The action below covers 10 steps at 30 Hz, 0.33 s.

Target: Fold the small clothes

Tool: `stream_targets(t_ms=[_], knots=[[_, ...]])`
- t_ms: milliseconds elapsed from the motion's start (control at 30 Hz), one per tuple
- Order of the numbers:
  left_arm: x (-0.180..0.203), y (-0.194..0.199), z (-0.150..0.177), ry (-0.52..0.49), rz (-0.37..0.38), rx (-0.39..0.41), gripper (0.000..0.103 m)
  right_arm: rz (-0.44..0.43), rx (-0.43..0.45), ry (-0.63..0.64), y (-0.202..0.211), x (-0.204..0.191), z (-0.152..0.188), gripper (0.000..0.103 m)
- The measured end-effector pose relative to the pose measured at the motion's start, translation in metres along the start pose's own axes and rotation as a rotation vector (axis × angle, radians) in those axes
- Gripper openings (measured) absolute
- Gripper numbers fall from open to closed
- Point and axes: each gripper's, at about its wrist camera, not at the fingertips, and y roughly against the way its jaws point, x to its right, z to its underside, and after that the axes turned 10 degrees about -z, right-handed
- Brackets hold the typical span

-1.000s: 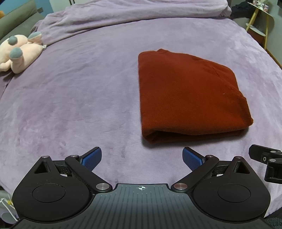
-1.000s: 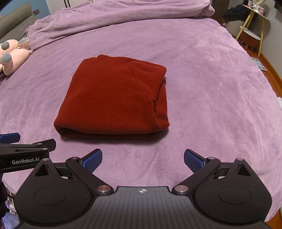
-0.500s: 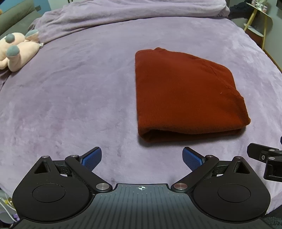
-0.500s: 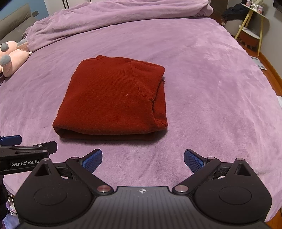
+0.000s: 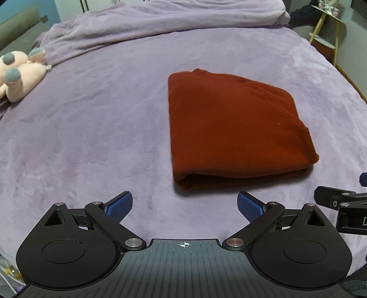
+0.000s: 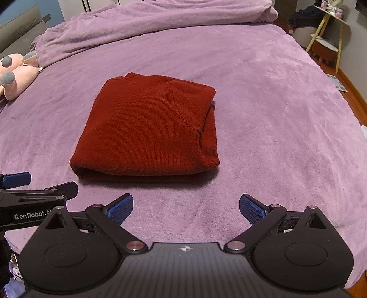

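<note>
Left wrist view: the left gripper (image 5: 184,204) hangs above the near part of the bed (image 5: 91,137), its two blue-padded fingers (image 5: 120,204) spread wide with nothing between them. The folded red sweater (image 5: 234,135) lies flat on the purple bed cover, ahead of this gripper and offset to its right, well apart from the fingertips. The fold's rounded near edge faces the gripper. At the right margin, part of the right gripper (image 5: 341,204) enters the view, level with the left gripper's fingers and clear of the sweater.

Right wrist view: the right gripper (image 6: 185,206) is likewise held over the bed (image 6: 275,114) with its blue-padded fingers (image 6: 252,207) fully parted and holding nothing. The red sweater (image 6: 146,130) lies ahead of it and slightly to its left, apart from the fingertips; a sleeve seam runs diagonally over the top layer, and stacked layers show along the sweater's right edge. The left gripper (image 6: 34,197) appears at the left margin, near the sweater's near left corner but not touching it.

Surroundings: a pink plush toy (image 6: 16,73) rests far ahead to the left; a bunched purple blanket (image 6: 149,20) lies beyond the sweater; a yellow-legged stand (image 6: 330,32) stands off the bed, far ahead to the right.
</note>
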Motion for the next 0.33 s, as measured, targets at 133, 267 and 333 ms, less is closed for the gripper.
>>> stream_targets(t_ms=[133,267,333], knots=[[-0.0007,0.0006,0.0011,0.002,-0.001,-0.002,0.101,0.002,0.002,0.0,0.0005,0.0,0.0003,0.099],[0.0026,0.0026,0.0017,-0.028,-0.031,0.006,0.101,0.003,0.005,-0.001,0.0017,0.0,0.0002,0.099],[0.004,0.0034,0.0022,-0.038,-0.037,0.011,0.101,0.004,0.005,0.001,0.0019,-0.0001,0.0003,0.099]])
